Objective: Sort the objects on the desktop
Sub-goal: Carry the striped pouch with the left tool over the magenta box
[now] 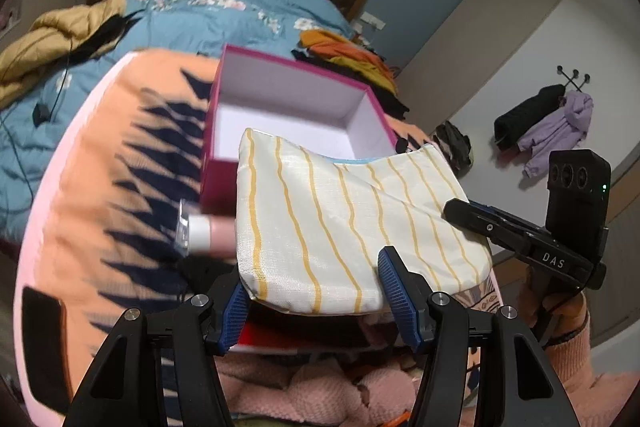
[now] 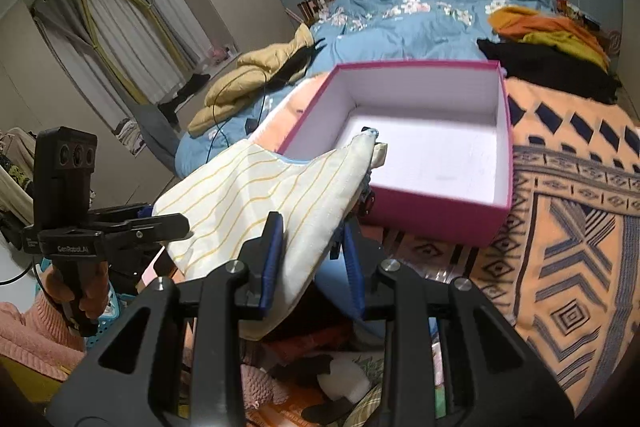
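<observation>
A white pouch with yellow stripes (image 1: 340, 227) (image 2: 256, 195) hangs in the air just in front of an open magenta box (image 1: 224, 183) (image 2: 432, 215) whose white inside is empty. My left gripper (image 1: 316, 295) is shut on the pouch's near end, one blue pad at each side. In the right wrist view, my right gripper (image 2: 312, 263) pinches the pouch's other side between closely set fingers. Its zipper corner pokes over the box's front wall. Each view shows the opposite gripper, the right (image 1: 456, 207) and the left (image 2: 176, 227), touching the pouch's edge.
An orange cloth with navy patterns (image 1: 120, 147) (image 2: 580, 227) covers the table. A pink tube with a clear cap (image 1: 208, 233) lies left of the box. Clutter and a pink knit sleeve (image 2: 24, 339) sit below the grippers. A bed (image 2: 420, 15) with clothes stands behind.
</observation>
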